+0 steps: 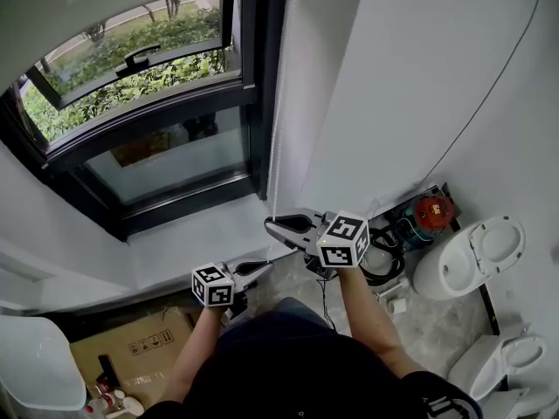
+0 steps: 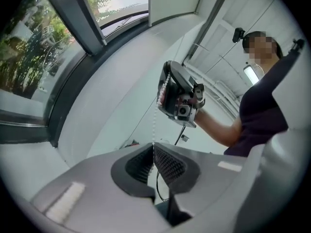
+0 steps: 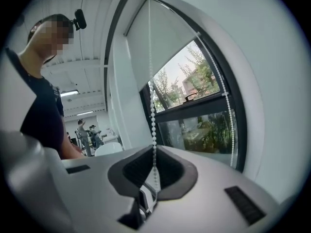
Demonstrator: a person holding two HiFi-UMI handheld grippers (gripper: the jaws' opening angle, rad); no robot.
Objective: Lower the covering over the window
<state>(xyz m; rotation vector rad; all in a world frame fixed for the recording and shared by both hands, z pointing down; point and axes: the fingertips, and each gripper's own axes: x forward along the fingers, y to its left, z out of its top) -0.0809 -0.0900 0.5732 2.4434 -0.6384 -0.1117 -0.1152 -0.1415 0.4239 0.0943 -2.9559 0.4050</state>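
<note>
L gripper & R gripper just above it both clamped shut on bead cord; blind, up above them, covers only window top, so most lowering prob. left.

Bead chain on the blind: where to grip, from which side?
Grip the straight vertical run of the bead chain below the roller blind, coming in level from the room side, jaws closing across it. It hangs free beside the window frame, and its beads should catch in the ribbed pads. The left hand-held gripper and right hand-held gripper are shut on it so.
</note>
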